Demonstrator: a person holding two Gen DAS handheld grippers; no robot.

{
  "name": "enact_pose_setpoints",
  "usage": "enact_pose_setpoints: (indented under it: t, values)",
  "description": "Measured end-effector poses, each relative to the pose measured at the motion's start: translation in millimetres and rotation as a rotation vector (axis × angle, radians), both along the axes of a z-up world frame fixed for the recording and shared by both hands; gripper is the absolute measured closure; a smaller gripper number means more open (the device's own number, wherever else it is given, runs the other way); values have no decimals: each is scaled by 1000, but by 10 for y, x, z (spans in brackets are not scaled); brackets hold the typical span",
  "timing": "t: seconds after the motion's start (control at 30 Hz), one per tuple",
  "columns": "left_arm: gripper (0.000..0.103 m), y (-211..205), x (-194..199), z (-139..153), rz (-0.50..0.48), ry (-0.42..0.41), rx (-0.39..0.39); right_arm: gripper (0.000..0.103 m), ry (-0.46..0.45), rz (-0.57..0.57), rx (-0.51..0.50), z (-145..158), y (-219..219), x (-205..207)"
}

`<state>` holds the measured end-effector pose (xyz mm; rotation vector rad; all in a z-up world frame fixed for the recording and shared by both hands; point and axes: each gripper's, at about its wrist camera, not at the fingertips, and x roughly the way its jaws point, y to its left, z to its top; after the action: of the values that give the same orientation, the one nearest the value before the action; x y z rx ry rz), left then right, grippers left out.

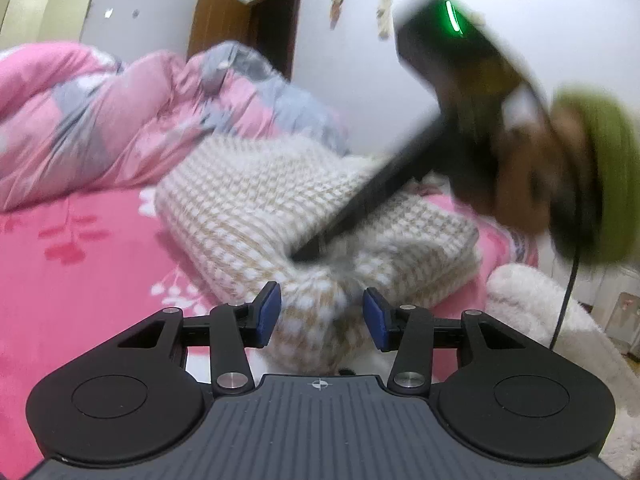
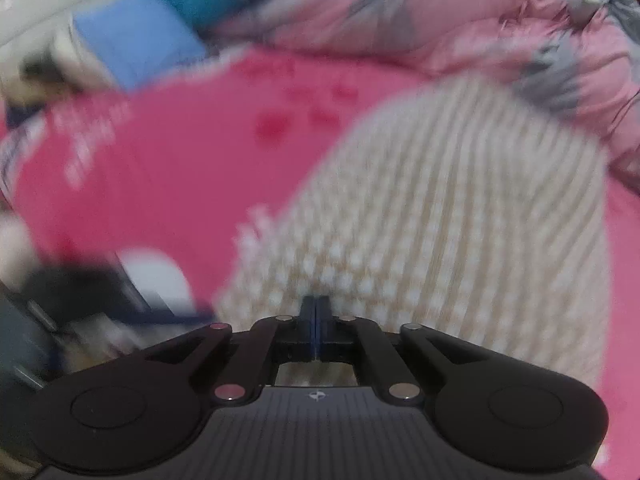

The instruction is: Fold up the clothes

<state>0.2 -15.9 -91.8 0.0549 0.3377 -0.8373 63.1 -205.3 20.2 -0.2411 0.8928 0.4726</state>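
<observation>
Sweater (image 1: 256,196), cream w/ tan knit rows, lies folded on the pink bed sheet (image 1: 80,264), just ahead of our left gripper (image 1: 322,318). A bunched fold of it sits between that gripper's blue pads (image 1: 268,312); jaws stand apart, and we can't tell if the pads actually press the knit. Our right gripper (image 2: 316,316) comes in from the upper right of the left gripper's view, tip down on the sweater's top. In its own view, blurred, its jaws are together w/ nothing seen between them, knit directly beyond the tip. Past the sweater, far side from both grippers, a pink-and-grey quilt (image 1: 120,112) is heaped. Right of left gripper, a fluffy white blanket (image 1: 540,312).
</observation>
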Motion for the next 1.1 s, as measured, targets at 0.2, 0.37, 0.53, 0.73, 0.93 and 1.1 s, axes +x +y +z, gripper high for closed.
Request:
enact_pose_setpoints:
  t: [0.2,0.37,0.53,0.73,0.93,1.1]
  values:
    - [54,32,-142,-13,60,-12,70,103,19,-74,124,103,-205,-97]
    - [53,-96,-162,-51,126,-25,91,103,-22,-82,154,164,-210,-285]
    - [53,-110,-182,-3,157,-42,65,103,-40,-65,200,184,-185,-358]
    - [47,-41,-73,-111,211,12,87,103,-4,-36,190,-152,-90,-315]
    - [42,7,-68,-71,207,2,88,103,-23,-55,227,63,-164,-463]
    - [42,-44,-52,-111,219,20,120,103,-54,-55,240,-293,-187,-495]
